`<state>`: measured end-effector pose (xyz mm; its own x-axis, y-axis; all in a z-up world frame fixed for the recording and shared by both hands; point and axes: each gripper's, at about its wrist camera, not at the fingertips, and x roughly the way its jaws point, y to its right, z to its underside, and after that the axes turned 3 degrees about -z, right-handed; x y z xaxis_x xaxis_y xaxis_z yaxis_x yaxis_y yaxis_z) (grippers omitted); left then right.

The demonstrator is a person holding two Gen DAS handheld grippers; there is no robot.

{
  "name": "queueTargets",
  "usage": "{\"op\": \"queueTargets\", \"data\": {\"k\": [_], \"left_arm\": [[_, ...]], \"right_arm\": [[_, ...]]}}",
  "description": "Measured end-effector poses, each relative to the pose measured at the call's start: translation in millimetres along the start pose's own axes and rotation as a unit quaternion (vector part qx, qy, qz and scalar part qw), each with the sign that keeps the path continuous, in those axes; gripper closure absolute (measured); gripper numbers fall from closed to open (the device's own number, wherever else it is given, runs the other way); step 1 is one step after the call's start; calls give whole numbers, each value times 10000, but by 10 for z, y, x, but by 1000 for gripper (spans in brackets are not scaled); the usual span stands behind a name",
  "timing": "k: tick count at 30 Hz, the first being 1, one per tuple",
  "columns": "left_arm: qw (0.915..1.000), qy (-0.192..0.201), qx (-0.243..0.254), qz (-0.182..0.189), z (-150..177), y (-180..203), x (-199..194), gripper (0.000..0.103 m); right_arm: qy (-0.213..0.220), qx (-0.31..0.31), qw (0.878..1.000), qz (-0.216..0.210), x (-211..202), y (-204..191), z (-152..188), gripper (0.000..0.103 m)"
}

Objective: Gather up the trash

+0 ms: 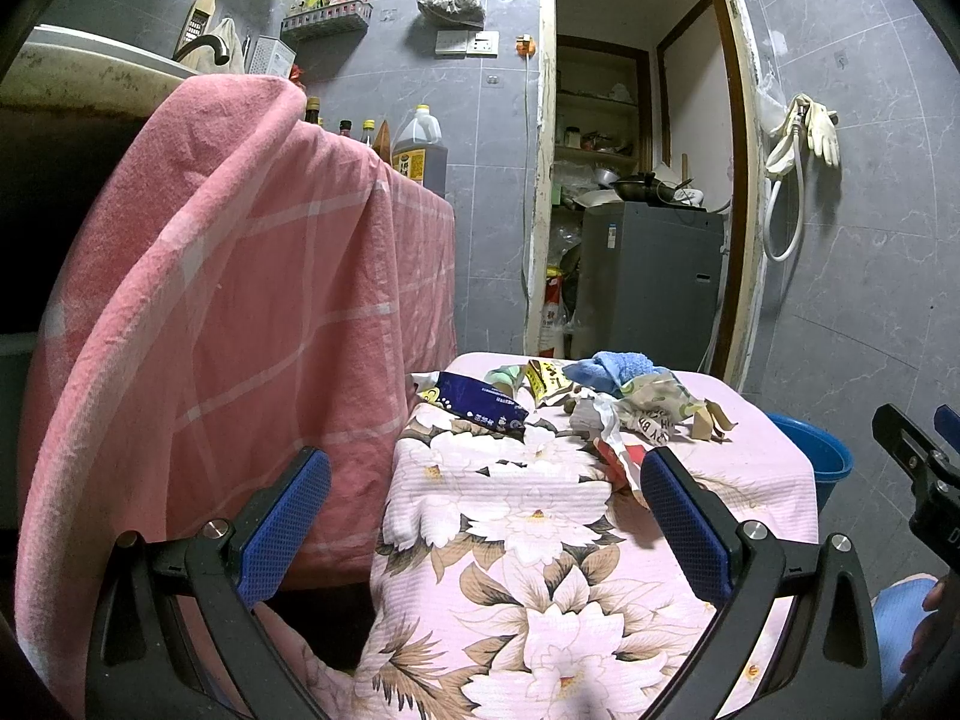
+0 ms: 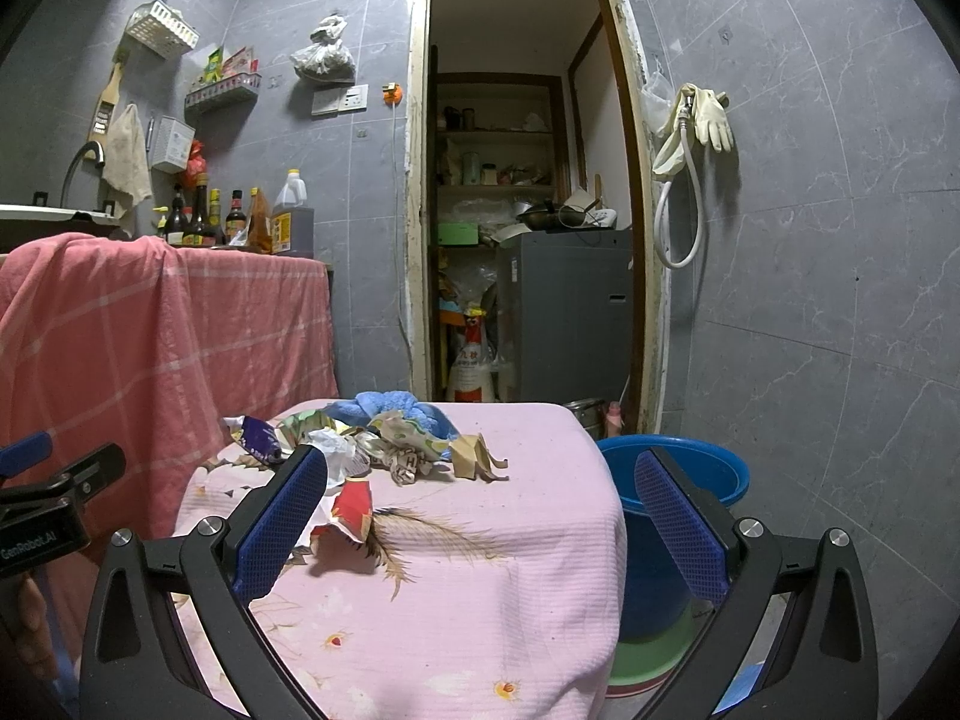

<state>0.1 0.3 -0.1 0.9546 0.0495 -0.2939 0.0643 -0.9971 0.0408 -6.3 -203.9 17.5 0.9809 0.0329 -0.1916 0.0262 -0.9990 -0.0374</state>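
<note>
Blue-padded fingers of the left gripper (image 1: 486,507) stand wide apart above the pink floral tablecloth (image 1: 540,540), holding nothing. Right gripper (image 2: 480,510) — likewise spread and empty — hovers over the table's right edge. Trash lies heaped at the far end of the table: a dark blue wrapper (image 1: 480,405), a red-and-white wrapper (image 2: 351,510) nearest the grippers, crumpled white paper (image 2: 336,450), a folded brown carton scrap (image 2: 474,456). A blue cloth (image 2: 390,405) sits behind the heap. A blue bucket (image 2: 720,468) stands on the floor just beside the table — to its right.
</note>
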Motion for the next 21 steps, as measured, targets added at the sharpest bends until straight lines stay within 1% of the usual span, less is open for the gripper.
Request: {"op": "queueTargets", "data": {"k": [11,13,16,21], "left_arm": [[10000,-11,5,-5,0,1,-3,2],[10000,-20,8,-23,39,-18,39,2],[10000,-42,2,-39,70,-22,28,2],[9999,-108,83,-37,34,38,178,2]], "right_arm": [[-30,4,10000,-12,-13,-5,17,0],[-47,-1,10000,-25,-22,-15,3,0],[-102,-11,9999,-59,50,-14,8,0],[-151,-62,9998,-104,122,-18,-18,0]]}}
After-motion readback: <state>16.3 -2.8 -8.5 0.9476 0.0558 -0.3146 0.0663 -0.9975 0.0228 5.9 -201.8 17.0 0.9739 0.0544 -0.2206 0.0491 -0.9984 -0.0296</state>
